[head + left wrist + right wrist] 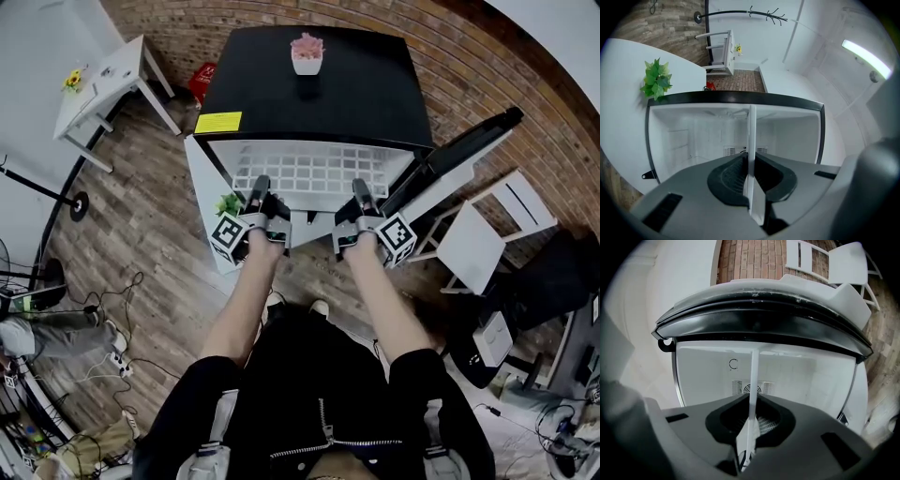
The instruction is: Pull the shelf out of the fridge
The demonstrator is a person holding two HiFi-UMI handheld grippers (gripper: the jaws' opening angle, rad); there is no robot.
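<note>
The white wire shelf (309,172) sticks partway out of the open fridge (314,89), lying flat above the person's knees. My left gripper (260,187) is shut on the shelf's front edge near its left end. My right gripper (361,190) is shut on the same edge near its right end. In the left gripper view the shelf (751,136) appears edge-on as a thin white strip pinched between the dark pads (733,176), with the white fridge interior behind. The right gripper view shows the same strip (753,380) clamped between its pads (764,423).
The fridge door (459,155) stands open to the right. A small potted pink plant (307,53) sits on the black fridge top. A white table (103,80) is at the left, a white chair (487,225) at the right. Cables (112,309) lie on the wooden floor.
</note>
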